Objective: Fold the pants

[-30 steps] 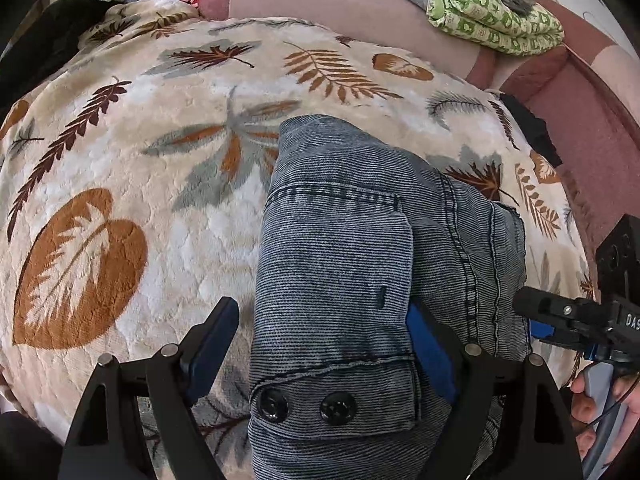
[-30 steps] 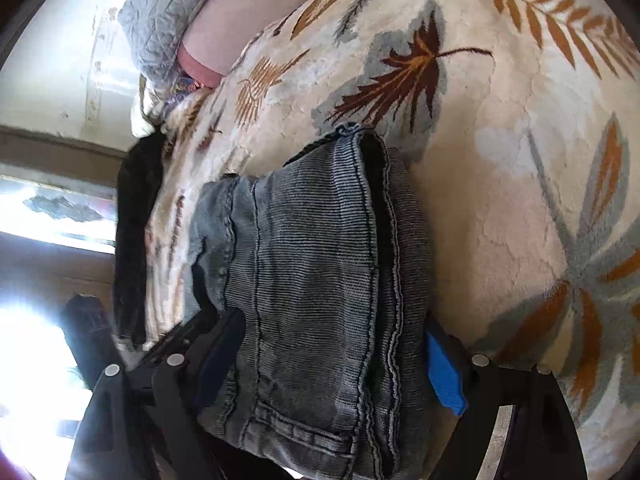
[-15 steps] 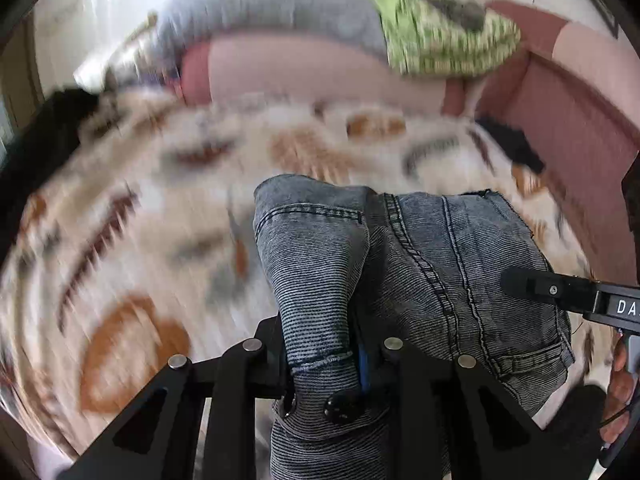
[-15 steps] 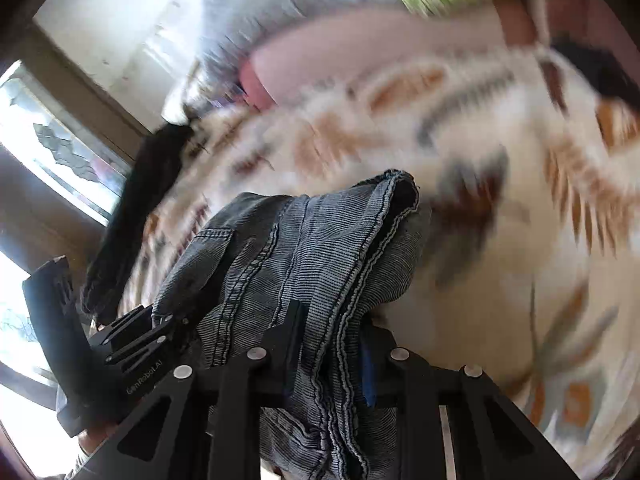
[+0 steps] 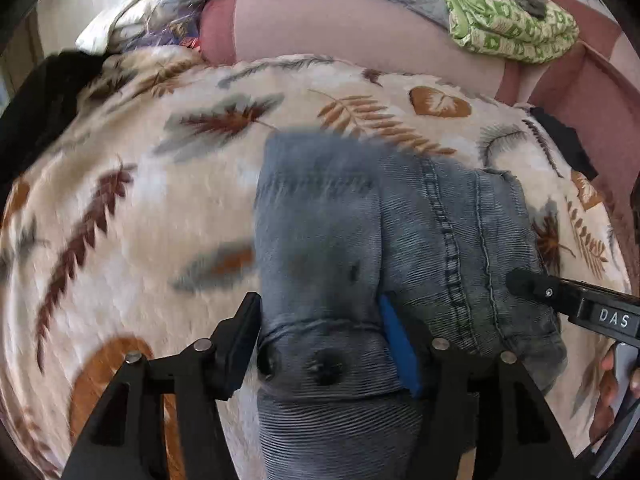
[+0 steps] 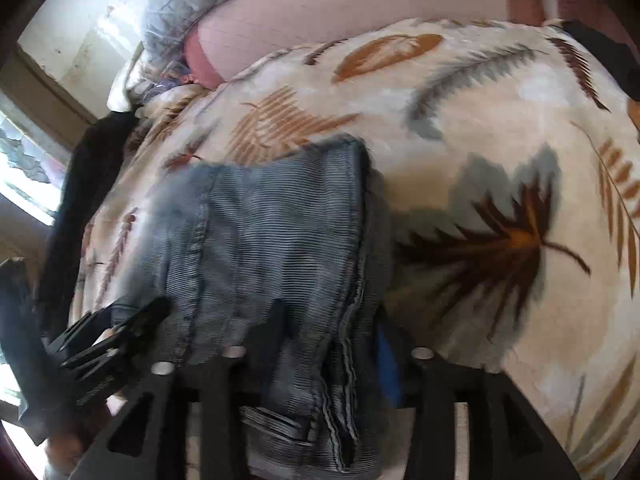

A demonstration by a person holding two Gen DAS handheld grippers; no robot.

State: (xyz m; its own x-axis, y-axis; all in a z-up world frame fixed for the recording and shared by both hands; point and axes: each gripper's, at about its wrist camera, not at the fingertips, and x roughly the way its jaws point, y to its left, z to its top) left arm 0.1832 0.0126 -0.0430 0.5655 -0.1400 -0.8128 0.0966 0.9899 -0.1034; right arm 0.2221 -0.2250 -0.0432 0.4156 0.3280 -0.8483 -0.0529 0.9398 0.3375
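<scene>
White letters "DAS" stand on the right hand-held gripper [image 5: 520, 280].

The left tongs [image 5: 320, 344] were matte black, their angular arms cut with triangular openings and pinned by round silver rivets, with a blue pad on one finger. The right tongs [image 6: 324, 360] were the same in black, blue and silver. White letters "DAS" marked the right tongs' body.
</scene>
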